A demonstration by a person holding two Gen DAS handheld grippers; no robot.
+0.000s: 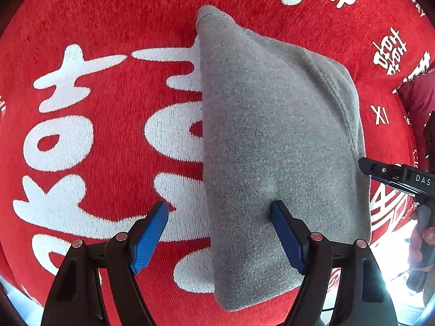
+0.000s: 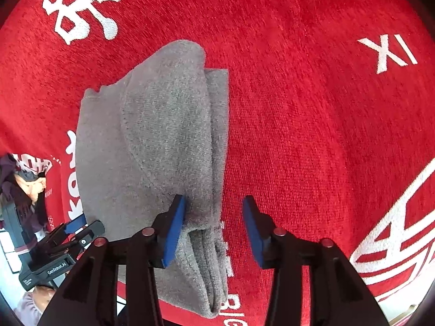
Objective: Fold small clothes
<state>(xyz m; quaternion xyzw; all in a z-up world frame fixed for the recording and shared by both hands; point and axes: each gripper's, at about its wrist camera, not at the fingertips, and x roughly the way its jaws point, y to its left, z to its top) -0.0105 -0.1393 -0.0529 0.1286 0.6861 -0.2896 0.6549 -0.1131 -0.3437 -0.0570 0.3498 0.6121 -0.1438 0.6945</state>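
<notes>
Grey garment [image 1: 277, 149] lies folded on the red cloth [image 1: 108, 27].
I see both grippers, left [image 1: 220, 236] and right [image 2: 214, 228], spread wide, gripping nothing, 1 straddling each long edge.

Hidden and cut-off items — both wrist views

Red cloth [image 1: 114, 21]: white characters partly covered by grey garment [image 1: 272, 149], others cut by the frame edge. Right claw [image 1: 365, 167] — only its tip enters the left view. Small lettering at cloth's rim illegible.
</notes>
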